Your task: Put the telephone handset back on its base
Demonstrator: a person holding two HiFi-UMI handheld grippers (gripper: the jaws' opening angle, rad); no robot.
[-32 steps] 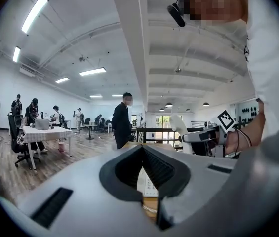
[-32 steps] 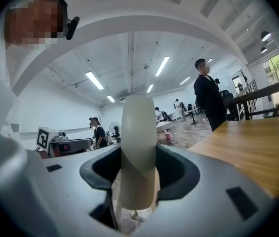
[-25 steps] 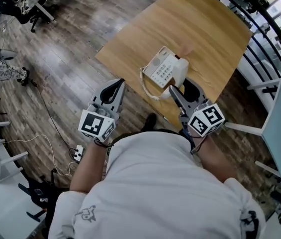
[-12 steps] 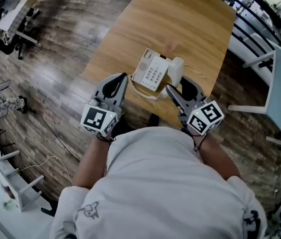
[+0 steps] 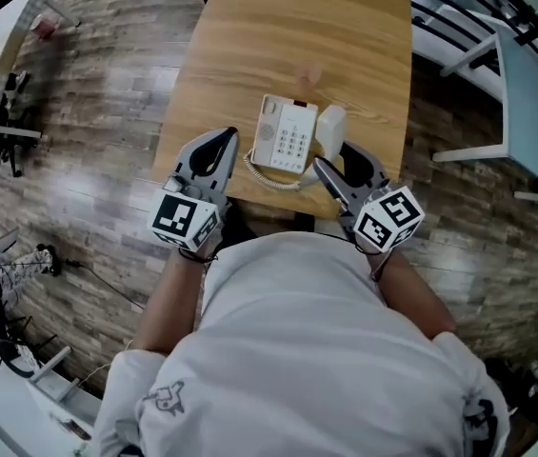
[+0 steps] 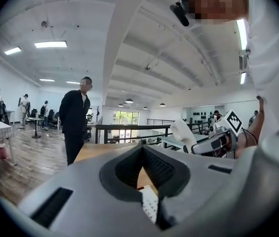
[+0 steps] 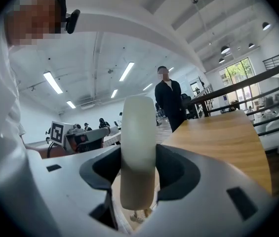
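A cream telephone base (image 5: 286, 137) with a keypad lies near the front edge of the wooden table (image 5: 249, 46). Its white handset (image 5: 329, 129) hangs upright just to the right of the base, and a coiled cord (image 5: 267, 175) runs from it along the base's near side. My right gripper (image 5: 334, 157) is shut on the handset; in the right gripper view the handset (image 7: 138, 147) stands between the pads of the right gripper (image 7: 138, 158). My left gripper (image 5: 221, 143) hovers at the base's left side, shut on nothing. The left gripper (image 6: 141, 151) looks over the keypad.
A person in dark clothes (image 6: 77, 125) stands beyond the table's far end. A pale table and chair (image 5: 526, 74) and a black railing (image 5: 459, 12) lie to the right. More people and desks are far back across the wood floor (image 5: 88, 160).
The head view has swung round so the table and phone now lie straight ahead. Both grippers kept their places by the phone, and the right one still holds the handset right of the base.
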